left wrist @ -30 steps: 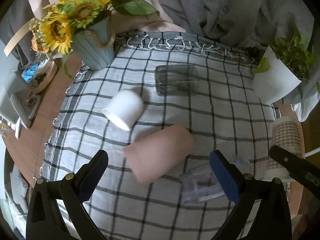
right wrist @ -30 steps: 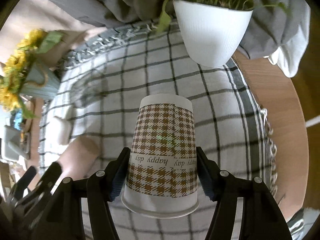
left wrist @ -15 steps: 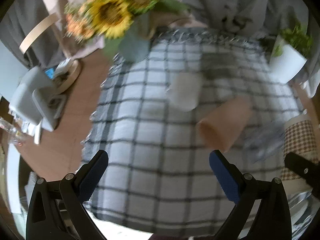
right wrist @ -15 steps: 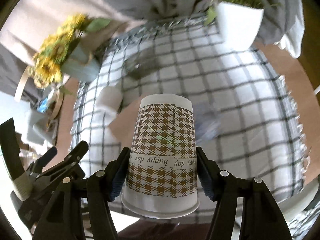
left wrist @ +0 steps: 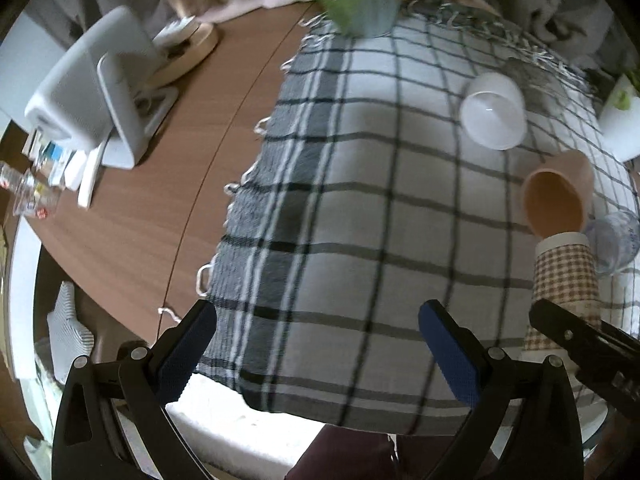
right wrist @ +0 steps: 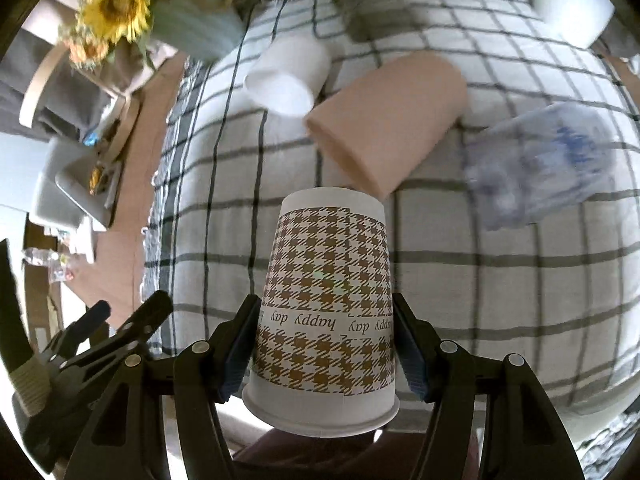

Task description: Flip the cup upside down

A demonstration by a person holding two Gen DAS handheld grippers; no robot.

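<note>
A houndstooth paper cup (right wrist: pixel 326 312), printed "happy day", sat clamped between the blue pads of the right tool (right wrist: pixel 324 360), its closed base pointing away from the camera and its rolled rim nearest the lens, held above the near part of a checked cloth (right wrist: pixel 520 280) covering the bench (left wrist: pixel 160 208). Beyond it on the cloth lay a pink cup (right wrist: pixel 388 120) on its side, a white cup (right wrist: pixel 286 76) likewise tipped over, and a clear plastic cup (right wrist: pixel 540 168), blurred. The left tool (left wrist: pixel 316 348) hung with its fingers wide apart and nothing between them, over the cloth's near edge. A sunflower arrangement in a pale blue pot (right wrist: pixel 188 20) stood at the far left of the cloth, and a white planter (right wrist: pixel 572 8) at the far right.
</note>
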